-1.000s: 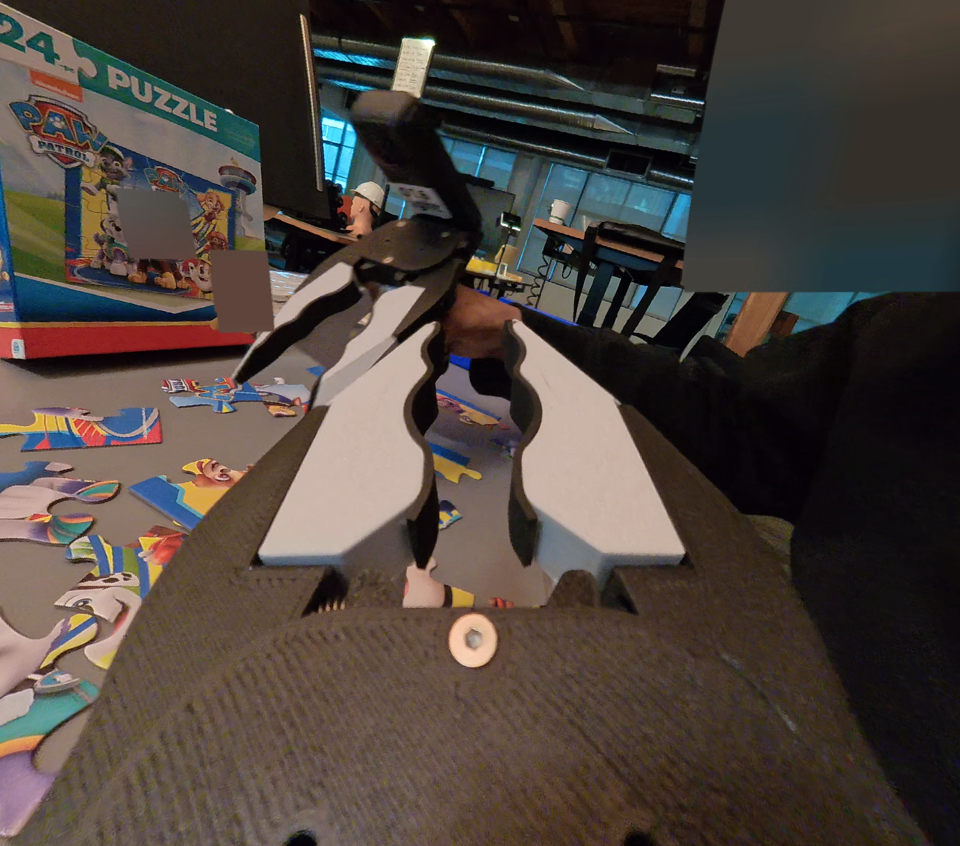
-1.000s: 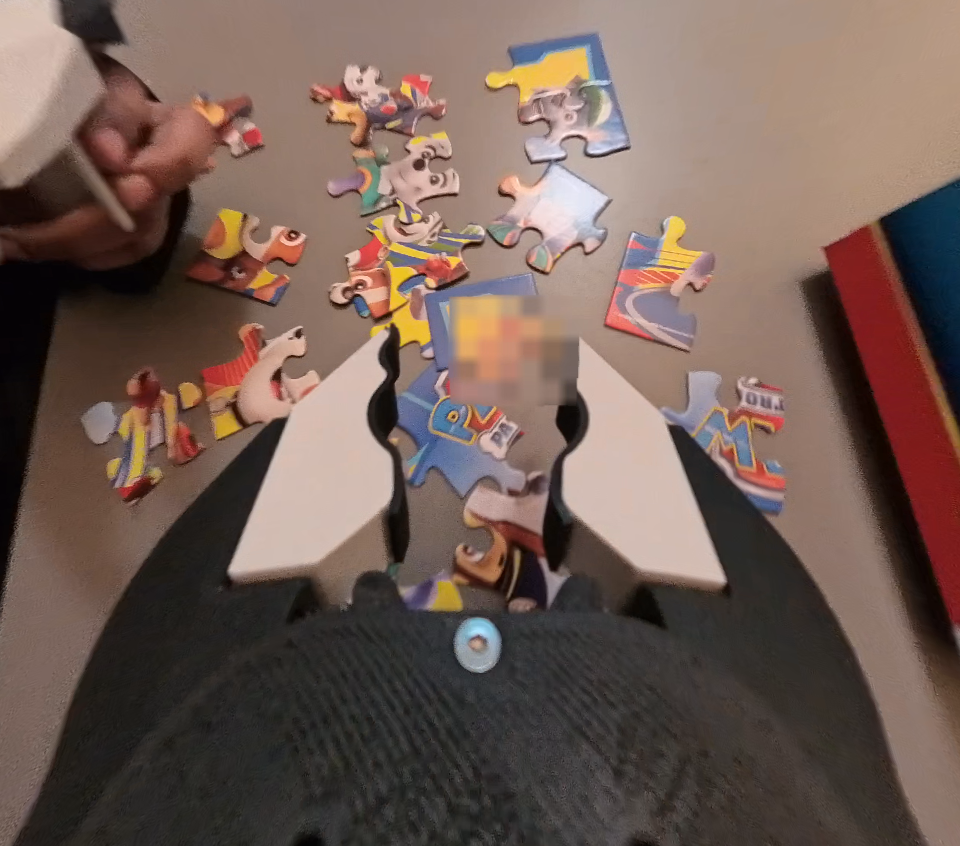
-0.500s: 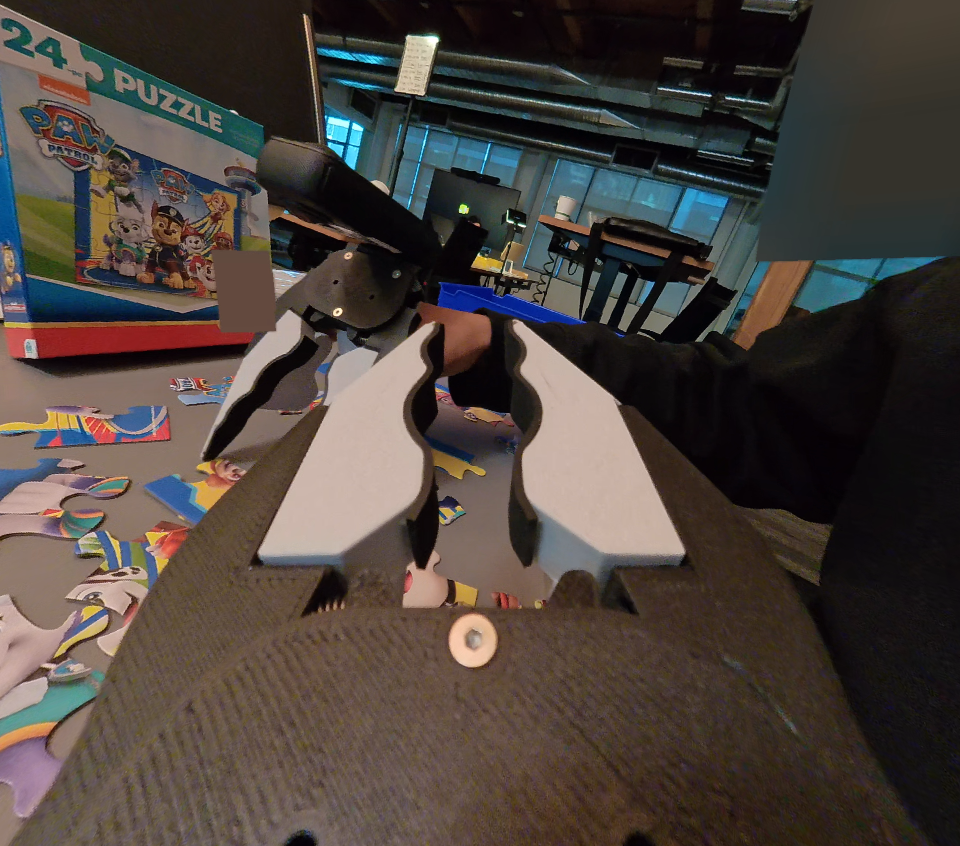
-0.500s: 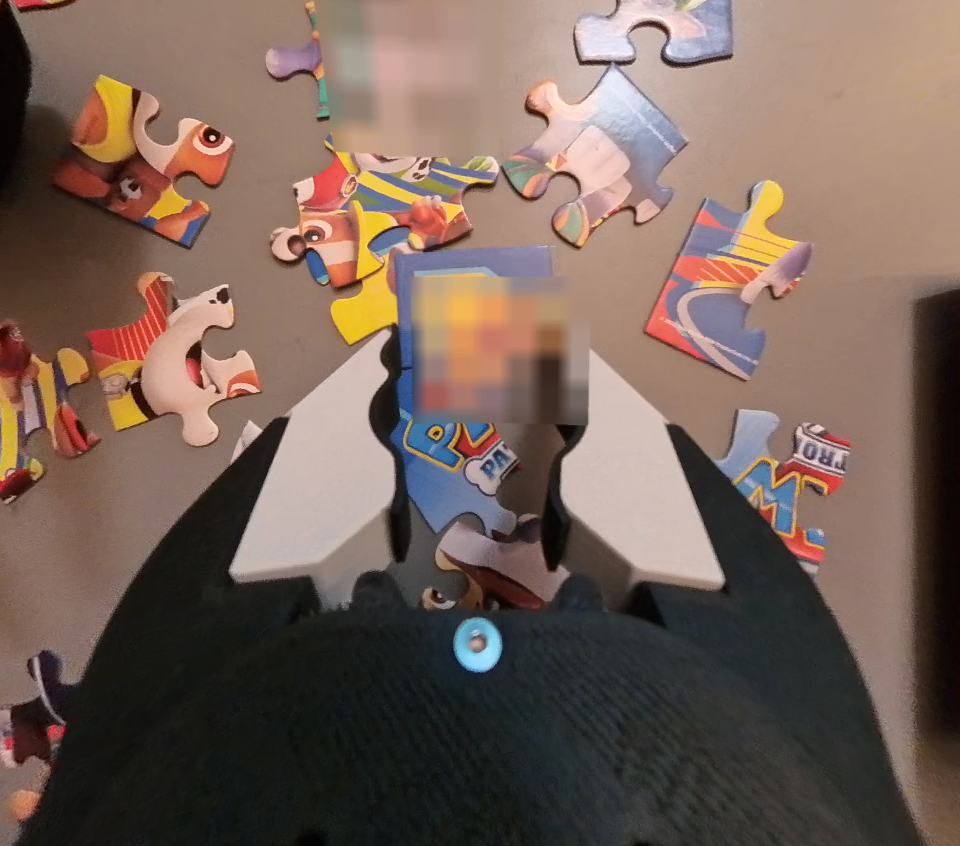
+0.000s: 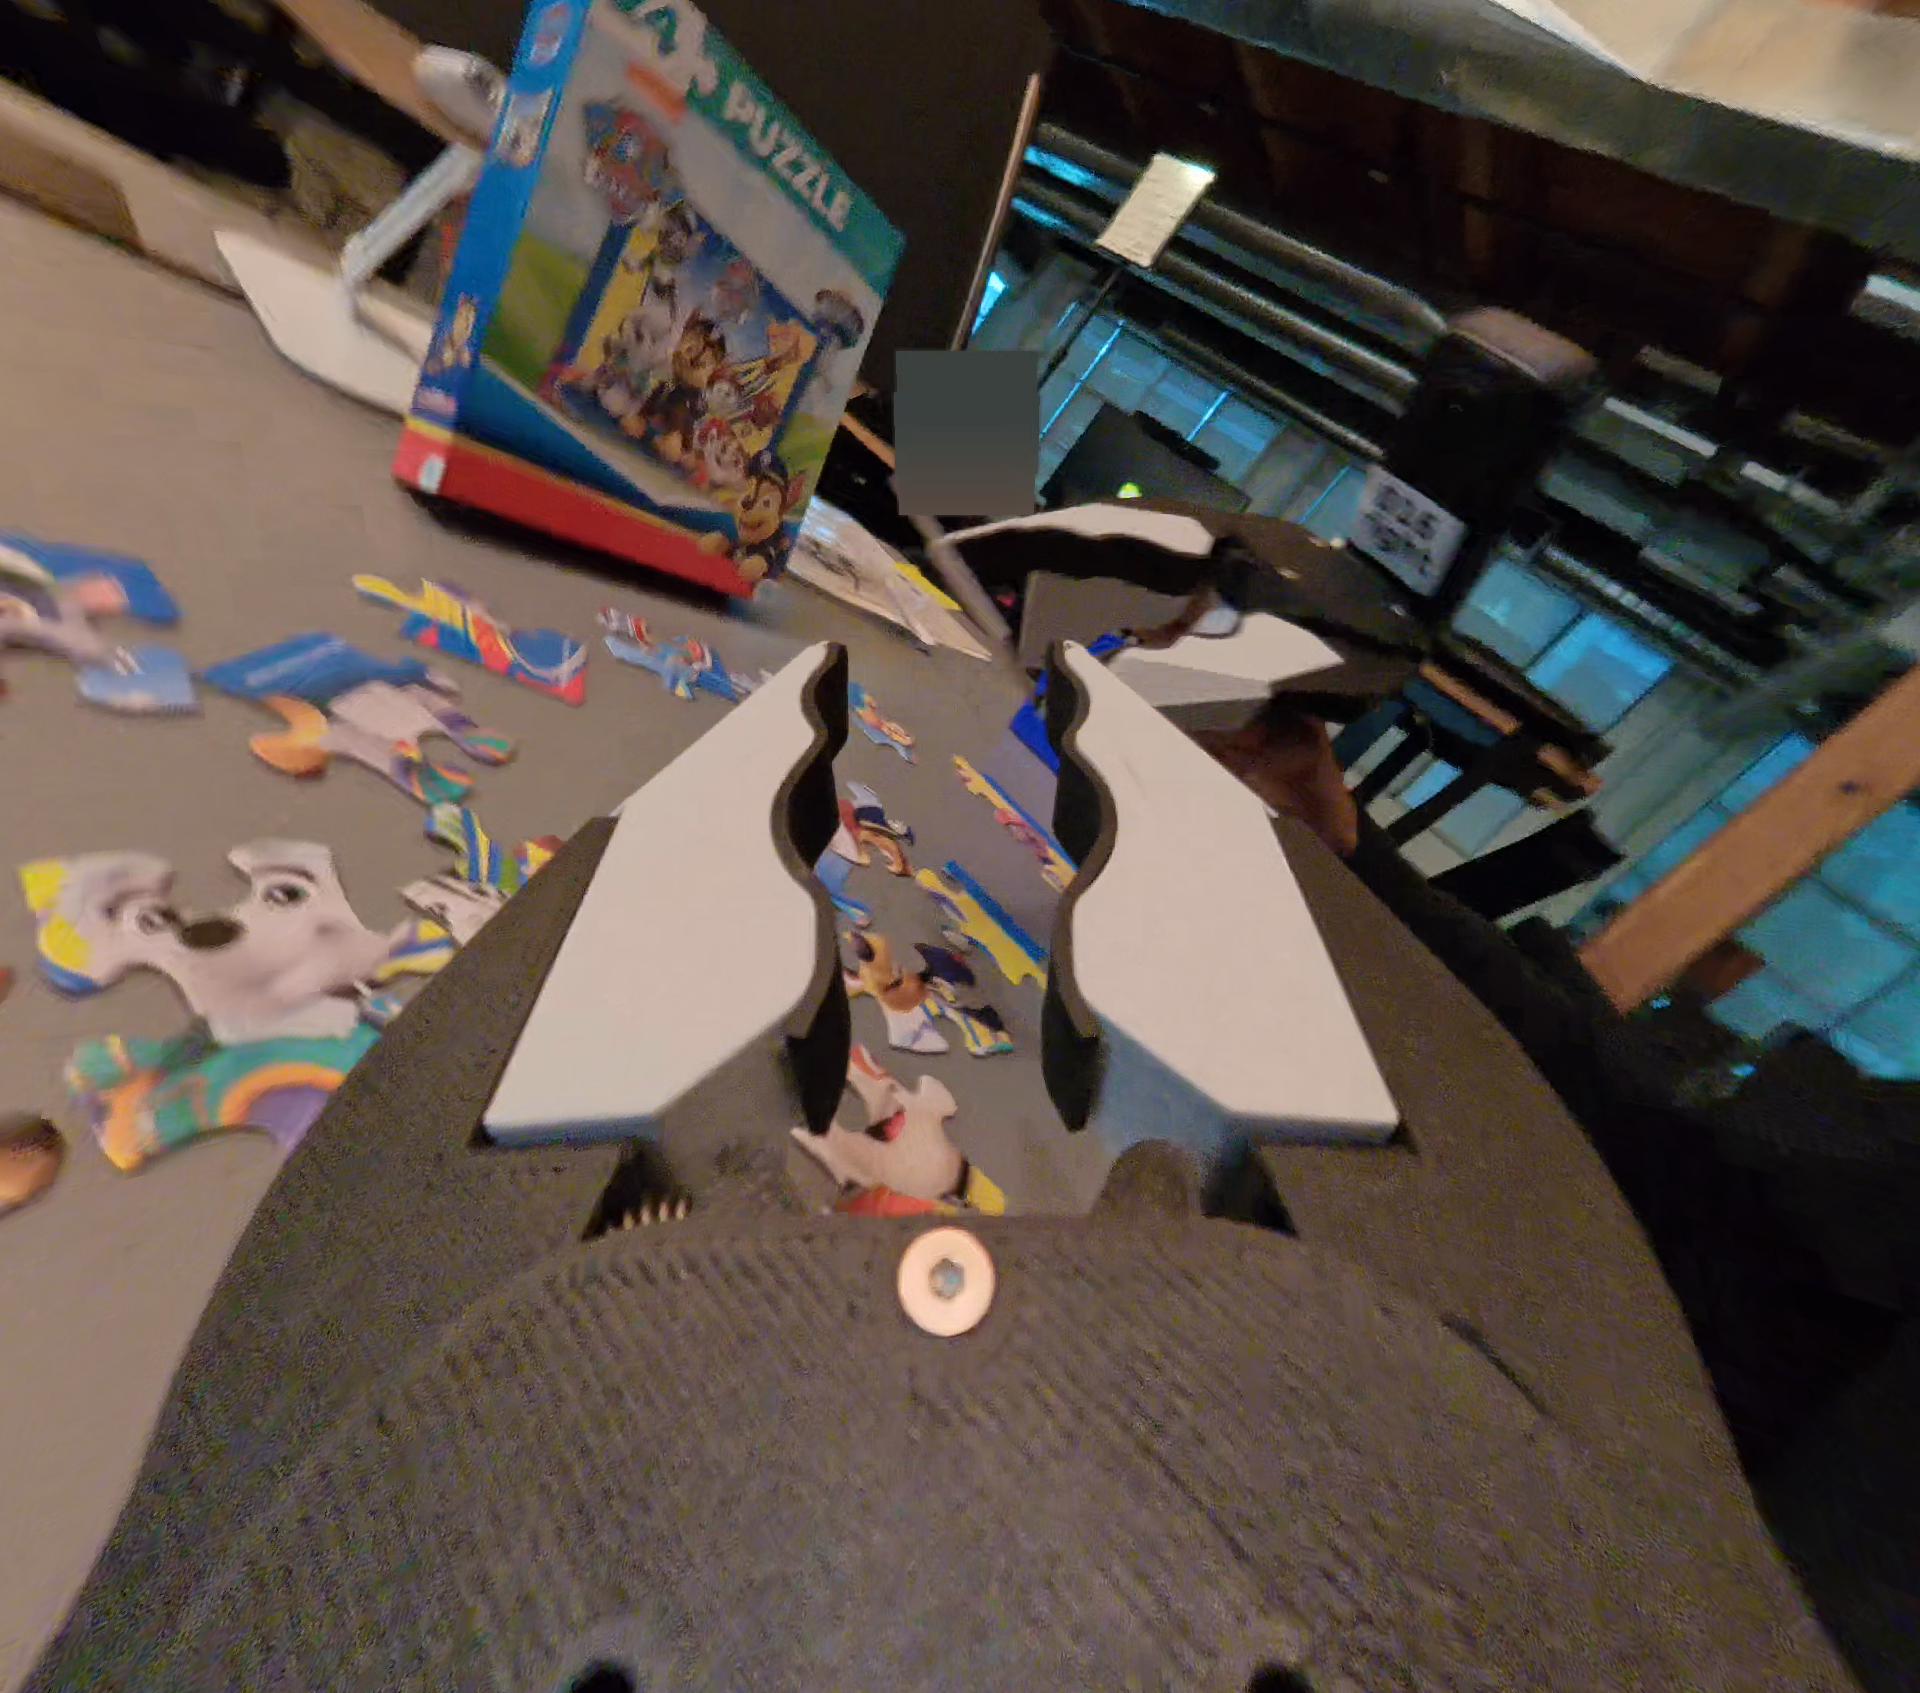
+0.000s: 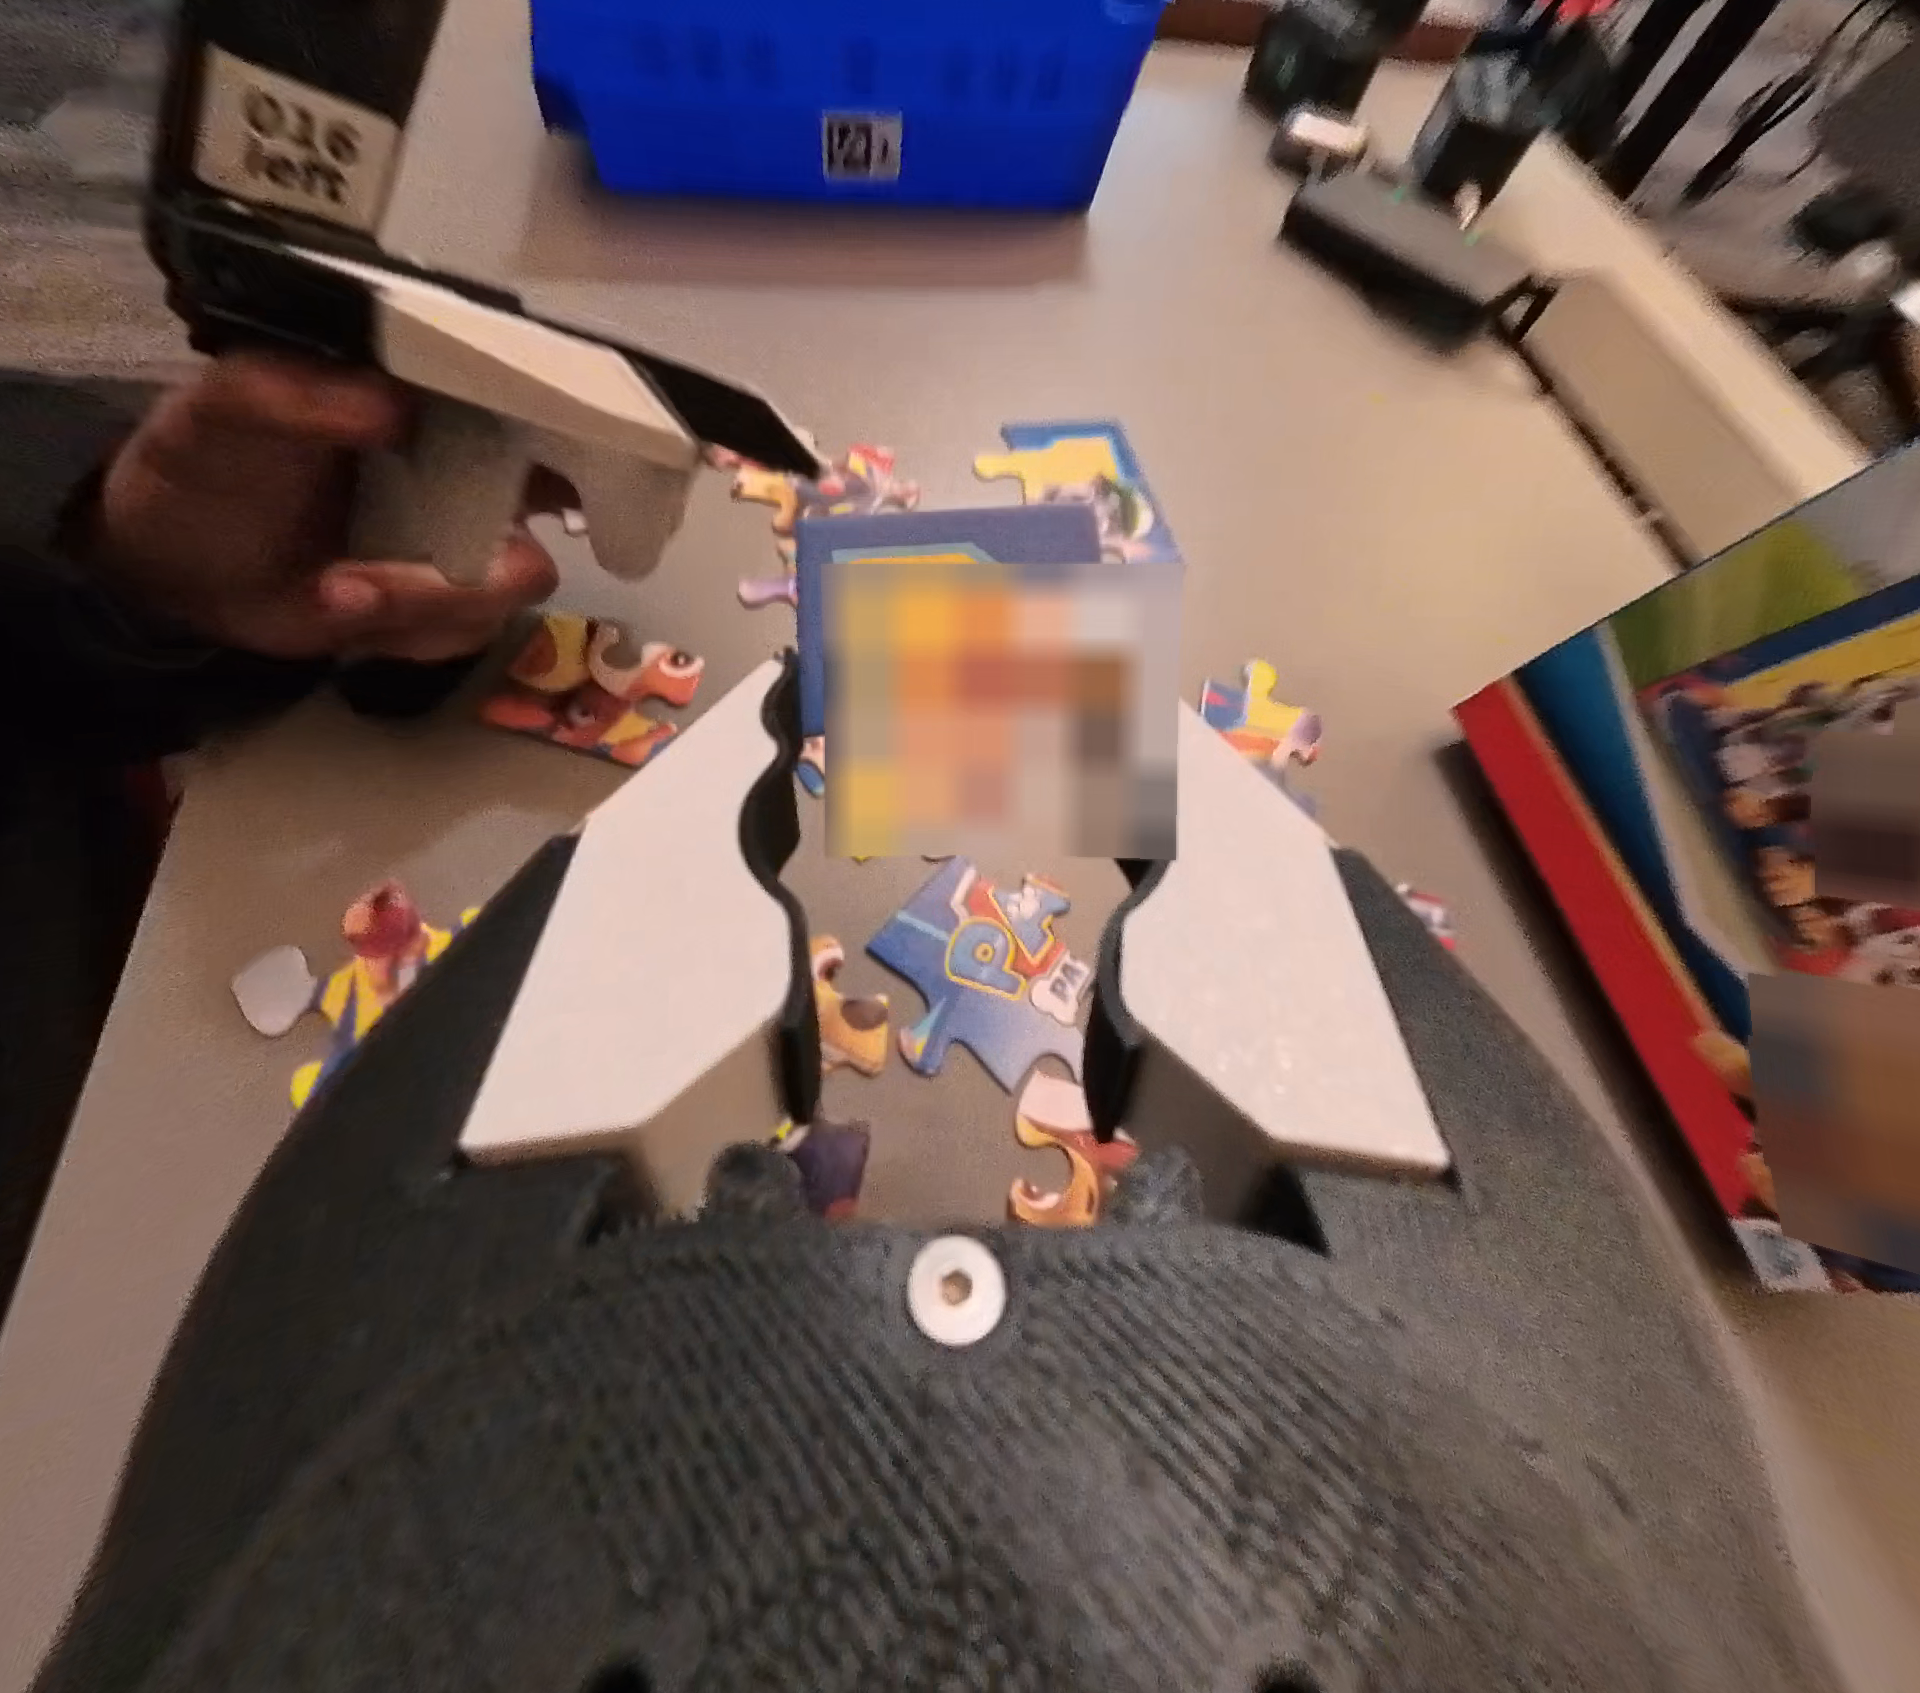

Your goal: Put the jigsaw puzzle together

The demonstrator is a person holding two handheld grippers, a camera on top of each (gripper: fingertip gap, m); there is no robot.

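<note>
My right gripper (image 6: 982, 698) is shut on a blue-edged puzzle piece (image 6: 935, 537) and holds it upright above the grey table (image 6: 1299, 448). In the left wrist view the same gripper (image 5: 1039, 599) shows at the right with the piece's grey back (image 5: 1101, 615) between its fingers. My left gripper (image 5: 945, 667) is open and empty, low over the loose pieces. It also shows in the right wrist view (image 6: 769, 448), held by a hand at the left. Several loose pieces lie on the table, among them a white dog piece (image 5: 229, 926) and a blue lettered piece (image 6: 987, 968).
The puzzle box (image 5: 644, 313) stands tilted at the table's far side; it shows at the right in the right wrist view (image 6: 1714, 864). A blue bin (image 6: 831, 33) and a black device (image 6: 1403, 261) stand beyond the pieces. My right fingertips sit around 6 cm from my left ones.
My right gripper has lifted the blue-edged piece off the table and tipped up from looking down to looking level. My left gripper's fingers have spread wider, and it has swung and tilted.
</note>
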